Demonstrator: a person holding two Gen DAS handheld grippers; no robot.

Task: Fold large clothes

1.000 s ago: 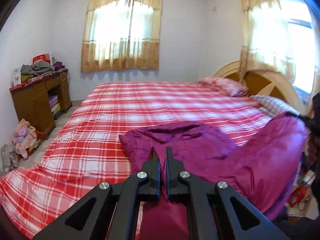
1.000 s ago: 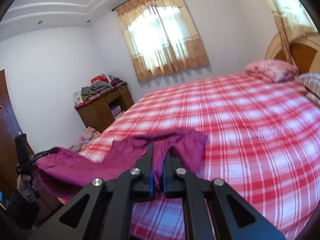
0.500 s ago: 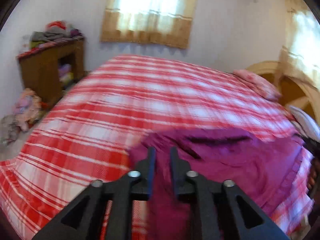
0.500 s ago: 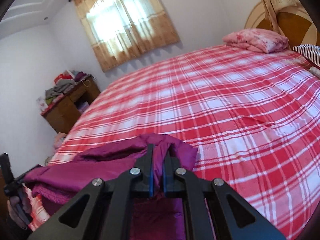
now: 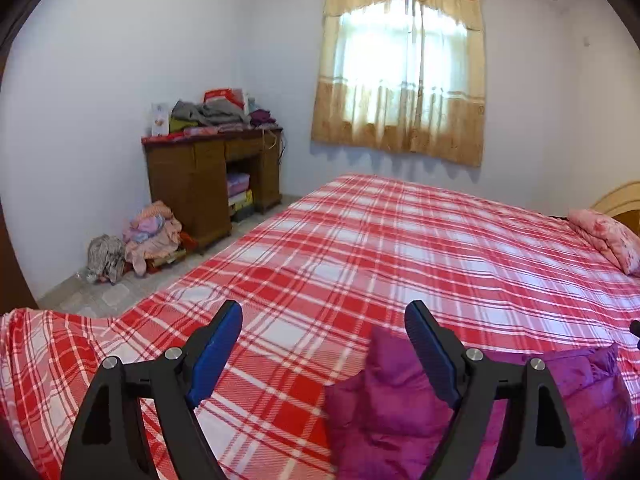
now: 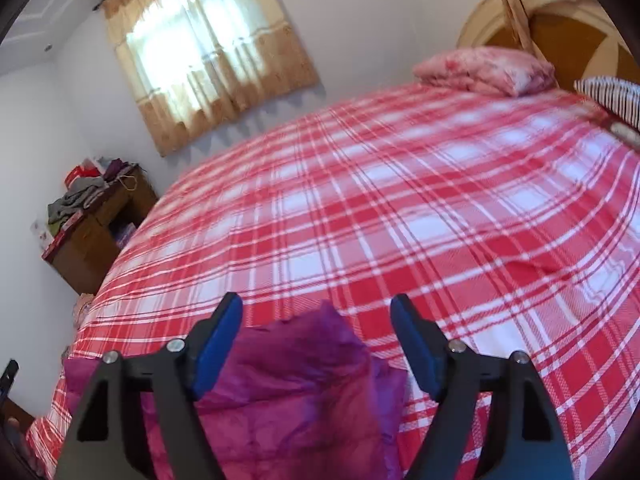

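Both tongs opening, nothing gripped | purple garment cut off below

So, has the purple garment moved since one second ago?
Yes. The purple garment came down flat onto the checked bed cover, near its front edge; both grippers are opening, off it.

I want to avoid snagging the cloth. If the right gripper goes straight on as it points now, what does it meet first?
Most likely the purple garment: it lies on the bed right under the right gripper, whose jaws are opening with nothing pinched. Beyond the cloth's edge it would reach the plaid bedspread. Depth is hard to judge.
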